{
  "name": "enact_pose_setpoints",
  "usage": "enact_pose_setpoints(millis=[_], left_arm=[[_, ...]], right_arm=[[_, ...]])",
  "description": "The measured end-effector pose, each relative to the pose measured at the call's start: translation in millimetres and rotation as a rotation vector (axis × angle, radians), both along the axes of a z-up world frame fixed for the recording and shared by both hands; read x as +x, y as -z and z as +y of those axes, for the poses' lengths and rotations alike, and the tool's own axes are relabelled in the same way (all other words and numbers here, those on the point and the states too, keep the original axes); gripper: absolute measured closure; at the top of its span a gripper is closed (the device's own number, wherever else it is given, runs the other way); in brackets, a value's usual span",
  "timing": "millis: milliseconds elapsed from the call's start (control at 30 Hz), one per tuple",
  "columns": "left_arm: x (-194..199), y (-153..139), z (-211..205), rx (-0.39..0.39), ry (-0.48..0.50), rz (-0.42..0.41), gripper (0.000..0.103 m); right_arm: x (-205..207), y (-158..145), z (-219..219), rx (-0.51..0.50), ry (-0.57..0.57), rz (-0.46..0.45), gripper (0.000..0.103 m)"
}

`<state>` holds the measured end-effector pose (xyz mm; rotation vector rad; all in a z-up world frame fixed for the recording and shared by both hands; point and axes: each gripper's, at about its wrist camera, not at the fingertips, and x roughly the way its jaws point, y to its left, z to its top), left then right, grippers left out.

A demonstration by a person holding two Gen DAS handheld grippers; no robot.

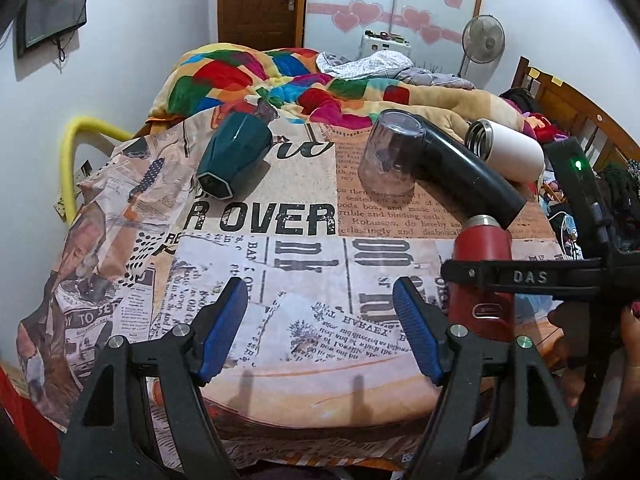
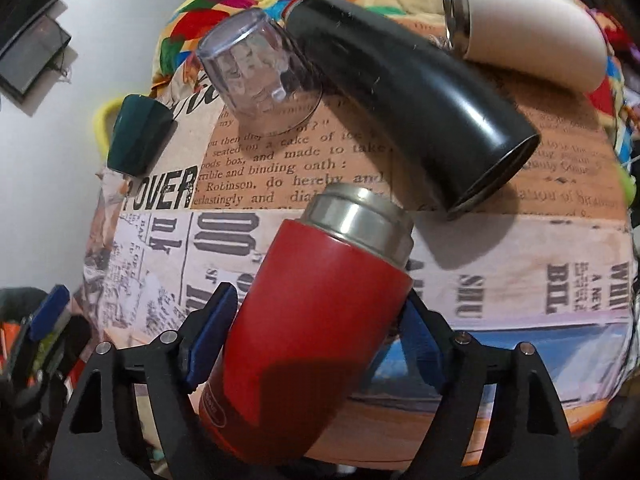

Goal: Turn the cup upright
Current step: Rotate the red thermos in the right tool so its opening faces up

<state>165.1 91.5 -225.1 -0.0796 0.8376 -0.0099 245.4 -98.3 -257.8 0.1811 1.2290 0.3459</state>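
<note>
My right gripper point(image 2: 316, 336) is shut on a red flask cup point(image 2: 304, 328) with a steel neck and holds it tilted, mouth pointing up and away, over the newspaper-print cloth point(image 2: 500, 272). In the left wrist view the red cup point(image 1: 484, 280) stands at the right, with the right gripper point(image 1: 520, 276) across it. My left gripper point(image 1: 320, 320) is open and empty above the cloth near its front edge. A black cup point(image 2: 412, 120) and a white cup point(image 2: 528, 24) lie on their sides. A clear cup point(image 2: 256, 76) stands mouth down. A dark green cup point(image 2: 136, 140) lies on its side at the left.
The cloth point(image 1: 280, 360) covers a small table that stands against a bed with a multicoloured blanket point(image 1: 256, 76). A yellow padded rail point(image 1: 76, 152) is at the left. A fan point(image 1: 482, 40) and a wooden door point(image 1: 260, 0) are behind.
</note>
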Motion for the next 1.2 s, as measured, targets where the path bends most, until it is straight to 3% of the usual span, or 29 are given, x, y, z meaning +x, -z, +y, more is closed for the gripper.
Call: enact_pose_setpoints(millis=[233,433,567,800,1000,1200], left_arm=[[0.4,-2.6,-4.4,0.004,0.015,0.004,0.029],[0.2,-3.4,-5.1,0.001,0.017,0.002,0.028],[-2.0,-8.4,-8.4,-0.004,0.019,-0.010,0.017],[-0.6,-14.4,-15.6,-0.003,0.029,-0.014,0.014],[1.0,-14.0,-14.7,-0.006,0.023,-0.008,0.014],[4.7,-8.6,-7.0,-0.019,0.006,0.009,0.013]], right_arm=[[0.1,-7.5,10.5,-0.028,-0.065,-0.047,0.041],[-10.6,-27.3,4.2,-0.034,-0.093,-0.126,0.042],[-17.5,-49.5,0.1,-0.042,-0.095,-0.201,0.043],[-18.2,-73.5,7.7,-0.096,-0.121,-0.307,0.044],[-19.0,-71.4,18.7,-0.158,-0.174,-0.329,0.044],[-18.0,-56.9,28.5,-0.190,-0.231,-0.284,0.044]])
